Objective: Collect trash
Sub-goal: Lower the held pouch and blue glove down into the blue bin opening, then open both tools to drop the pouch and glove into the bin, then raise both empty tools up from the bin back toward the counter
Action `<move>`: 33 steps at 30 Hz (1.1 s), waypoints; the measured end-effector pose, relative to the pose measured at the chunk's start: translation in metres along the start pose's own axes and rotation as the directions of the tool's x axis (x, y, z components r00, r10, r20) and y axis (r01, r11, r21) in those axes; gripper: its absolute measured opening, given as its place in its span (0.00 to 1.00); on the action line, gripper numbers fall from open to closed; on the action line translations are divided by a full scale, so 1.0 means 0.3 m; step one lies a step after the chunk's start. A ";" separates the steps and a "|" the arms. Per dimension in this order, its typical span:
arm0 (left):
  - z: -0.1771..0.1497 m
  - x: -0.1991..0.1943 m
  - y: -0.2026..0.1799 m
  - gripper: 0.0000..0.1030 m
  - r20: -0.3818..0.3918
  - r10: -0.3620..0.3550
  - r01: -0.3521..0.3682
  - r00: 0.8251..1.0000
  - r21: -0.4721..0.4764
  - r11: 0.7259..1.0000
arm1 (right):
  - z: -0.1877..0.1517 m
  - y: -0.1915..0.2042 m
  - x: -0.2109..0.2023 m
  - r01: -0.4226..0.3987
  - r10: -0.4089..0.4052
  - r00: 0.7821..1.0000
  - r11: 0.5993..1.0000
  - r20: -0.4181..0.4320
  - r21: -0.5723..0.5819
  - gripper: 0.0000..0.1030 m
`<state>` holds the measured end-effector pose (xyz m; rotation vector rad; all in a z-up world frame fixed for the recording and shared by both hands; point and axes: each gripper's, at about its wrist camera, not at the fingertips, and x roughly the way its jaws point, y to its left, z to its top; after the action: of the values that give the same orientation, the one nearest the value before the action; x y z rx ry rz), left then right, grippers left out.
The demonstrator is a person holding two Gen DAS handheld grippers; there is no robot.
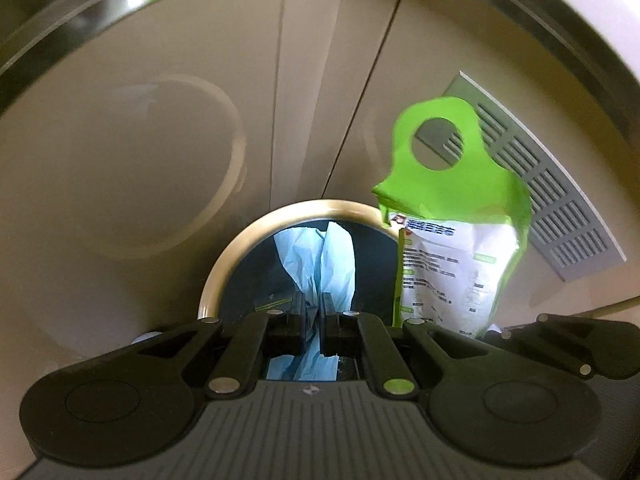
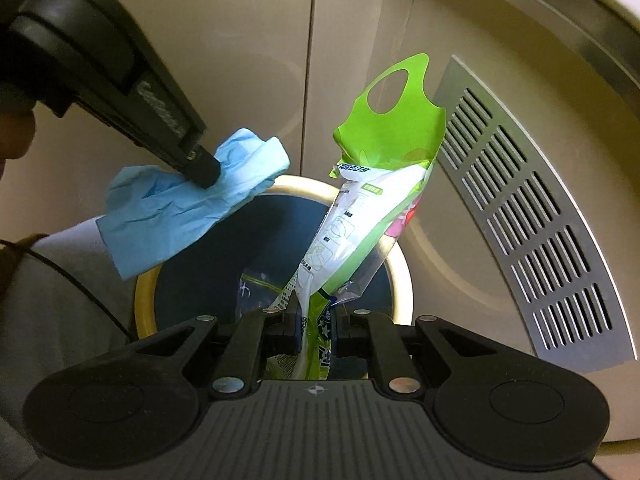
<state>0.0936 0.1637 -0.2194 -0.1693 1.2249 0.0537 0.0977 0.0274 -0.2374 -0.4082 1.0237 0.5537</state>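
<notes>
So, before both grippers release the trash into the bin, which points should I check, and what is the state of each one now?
1. Left gripper shut on the blue tissue: ok.
2. Right gripper shut on the green and white package: ok.
3. Bin mouth open below both items: ok.
4. Tissue fully over the opening: not ok, part hangs outside the rim.
5. Package fully over the opening: cannot tell, its top leans past the far rim.
6. Room left inside the bin: cannot tell; a clear bag already lies there.

Beige floor [image 2: 400, 8], grey vent grille [image 2: 536, 216]
</notes>
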 end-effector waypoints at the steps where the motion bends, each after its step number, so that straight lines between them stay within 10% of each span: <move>1: 0.000 0.008 -0.009 0.06 -0.007 0.002 -0.002 1.000 0.003 1.000 | 0.003 0.005 0.007 0.001 -0.001 1.000 1.000 -0.006 -0.005 0.14; 6: -0.012 0.036 -0.043 0.12 -0.016 0.041 -0.040 0.999 0.013 0.999 | 0.024 0.003 0.039 0.018 -0.018 0.999 1.000 -0.033 -0.005 0.35; 10: -0.005 0.038 -0.076 0.94 -0.001 0.084 -0.084 0.996 0.041 0.996 | 0.025 0.006 0.022 0.036 -0.035 0.999 0.999 -0.021 0.010 0.63; 11: -0.009 0.027 -0.076 1.00 0.025 0.094 -0.095 0.995 0.041 0.995 | 0.025 0.006 0.016 0.043 -0.042 0.999 0.999 -0.017 0.012 0.71; 33: -0.115 -0.175 -0.058 1.00 -0.054 0.185 -0.185 0.981 0.002 0.983 | 0.020 -0.011 -0.382 0.000 -0.032 0.978 0.988 0.208 0.153 0.93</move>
<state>0.0460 0.1438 -0.1797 -0.0595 1.2918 0.2144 0.0575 0.0006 -0.1331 -0.2167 0.8513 0.4896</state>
